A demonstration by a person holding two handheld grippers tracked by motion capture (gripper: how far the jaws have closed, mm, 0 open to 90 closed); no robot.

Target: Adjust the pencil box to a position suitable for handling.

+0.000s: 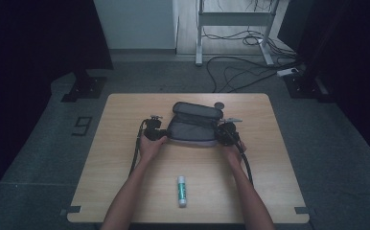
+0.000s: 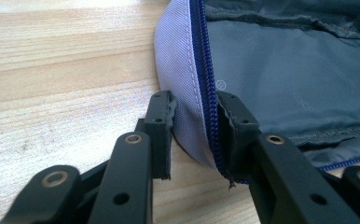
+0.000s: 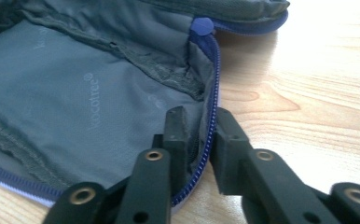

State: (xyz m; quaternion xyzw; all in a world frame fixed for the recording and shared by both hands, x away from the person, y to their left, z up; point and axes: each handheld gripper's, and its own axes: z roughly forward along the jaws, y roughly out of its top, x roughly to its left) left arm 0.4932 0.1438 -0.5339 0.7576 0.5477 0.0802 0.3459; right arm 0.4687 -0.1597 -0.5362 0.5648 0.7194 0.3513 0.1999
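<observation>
I see a soft grey pencil case (image 1: 192, 123) lying flat near the middle of the desk, a little toward the far edge, with its long side running across from left to right. It is unzipped and spread open, the lid flap folded back toward the far side, so I look straight into the dark grey lining (image 3: 75, 107), which carries a faint printed brand word. A blue zipper (image 2: 205, 84) runs round the rim, and the outer wall (image 2: 180, 70) is pale lilac-grey woven fabric. A round blue zipper end (image 3: 201, 25) sits at one corner of the opening. My two tongs pinch its rim at the left and right ends
</observation>
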